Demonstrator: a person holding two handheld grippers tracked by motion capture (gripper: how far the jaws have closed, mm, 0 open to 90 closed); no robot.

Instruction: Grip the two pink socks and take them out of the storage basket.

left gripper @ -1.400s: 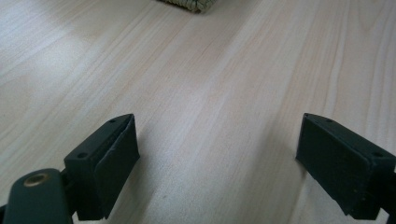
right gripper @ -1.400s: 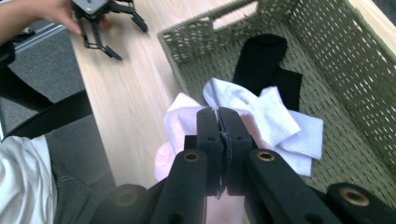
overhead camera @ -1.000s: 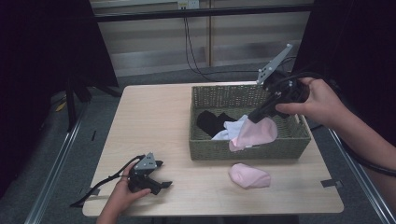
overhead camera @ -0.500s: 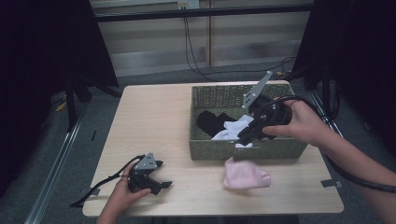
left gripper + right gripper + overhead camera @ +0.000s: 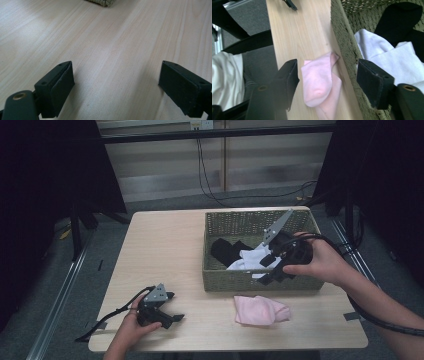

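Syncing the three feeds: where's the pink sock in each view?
High view: pink sock lies on the table's front right part, just outside the woven basket's front wall.
Right gripper view: pink sock at centre, between the open jaws of the right gripper, on the table beside the basket wall.
Left gripper view: not in it.
Shared landmark: the basket, whose corner sits at the left gripper view's top edge.

Pink socks (image 5: 320,85) beside woven basket (image 5: 344,57)

pink socks (image 5: 261,310), flat beside basket (image 5: 250,282)
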